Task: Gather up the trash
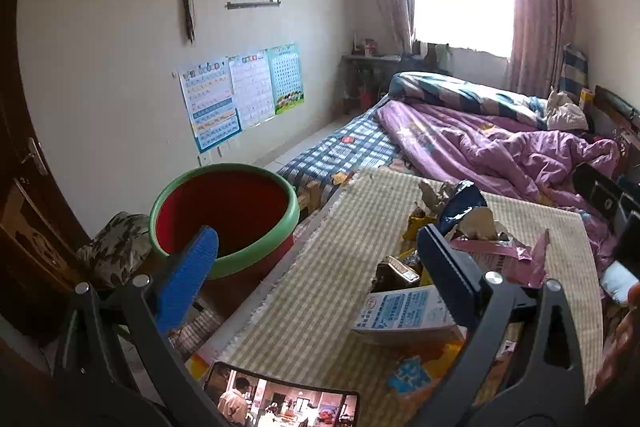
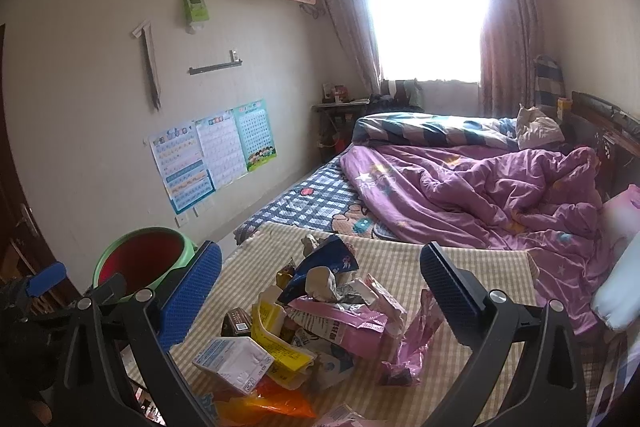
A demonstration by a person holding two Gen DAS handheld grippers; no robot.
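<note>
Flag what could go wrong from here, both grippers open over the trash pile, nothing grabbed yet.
1. The trash pile is loose and tangled; pinching the pink wrapper could drag neighbouring pieces off the checked mat.
2. A phone with its screen lit lies at the mat's near edge under the left gripper; it might get knocked or grabbed.
3. The red basin sits beside the bed, so dropped light wrappers may miss it.

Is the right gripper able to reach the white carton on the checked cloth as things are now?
Probably yes. The right gripper is open, and the white carton lies on top at the near edge of the trash pile, with nothing covering it.
</note>
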